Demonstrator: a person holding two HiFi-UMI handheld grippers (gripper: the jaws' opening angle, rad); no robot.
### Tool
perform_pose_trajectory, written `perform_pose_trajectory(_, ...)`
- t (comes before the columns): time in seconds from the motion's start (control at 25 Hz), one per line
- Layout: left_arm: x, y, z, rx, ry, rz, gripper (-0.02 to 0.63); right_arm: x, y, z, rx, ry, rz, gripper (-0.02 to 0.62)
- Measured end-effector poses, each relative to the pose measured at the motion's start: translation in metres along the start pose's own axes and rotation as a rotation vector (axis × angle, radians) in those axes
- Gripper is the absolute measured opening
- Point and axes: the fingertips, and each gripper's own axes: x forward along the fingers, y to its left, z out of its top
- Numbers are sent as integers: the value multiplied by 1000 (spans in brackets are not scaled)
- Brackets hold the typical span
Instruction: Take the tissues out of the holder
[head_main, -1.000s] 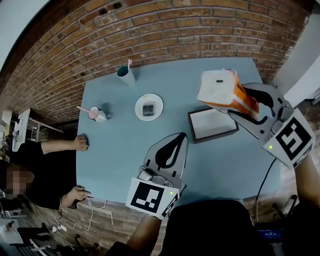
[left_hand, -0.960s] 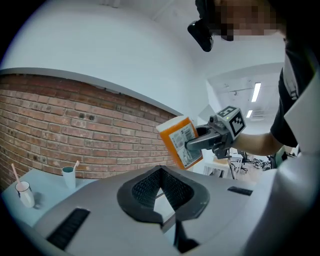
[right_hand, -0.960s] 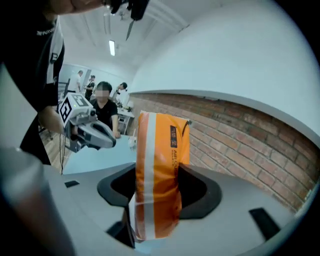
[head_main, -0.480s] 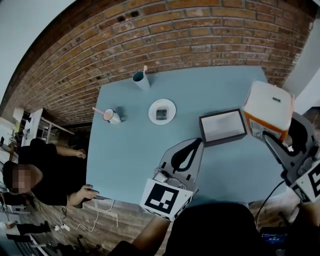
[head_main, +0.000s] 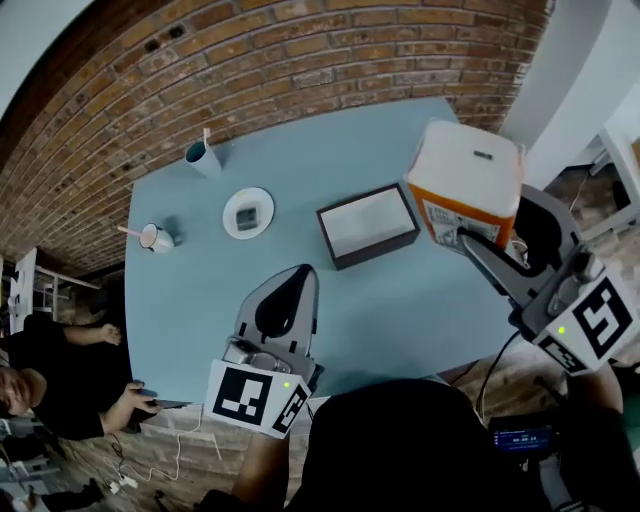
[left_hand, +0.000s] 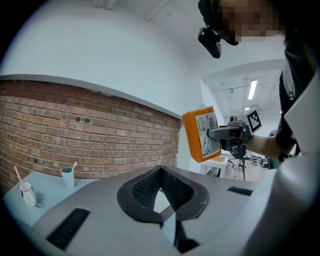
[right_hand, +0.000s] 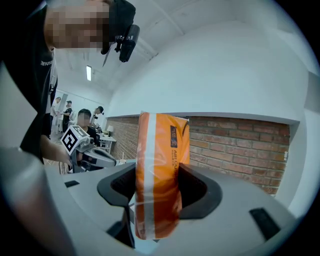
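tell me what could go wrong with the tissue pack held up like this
The tissue pack is soft and the right gripper pinches only one end, so it could sag or slip out. It appears to hang near the right edge of the table, so a drop may land on the floor, not beside the holder.

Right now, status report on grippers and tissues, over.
Right gripper shut on tissue pack. Pack out of holder. Left gripper shut, empty. Nothing in the way.
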Motion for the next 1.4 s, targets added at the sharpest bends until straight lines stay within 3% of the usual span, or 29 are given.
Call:
perform_pose_trajectory(0.68, -30, -114, -1, 31, 18, 9, 2, -104, 3, -18, 50, -11, -2, 235)
perform_pose_trajectory(1.24, -102, -211, -22, 64, 5, 61, 2, -219, 59, -43, 74, -55, 14, 235)
perform_pose_trajectory(1.4, -119, -221, -18, 64, 0, 71, 2, -232, 72, -40, 67, -48, 27, 235)
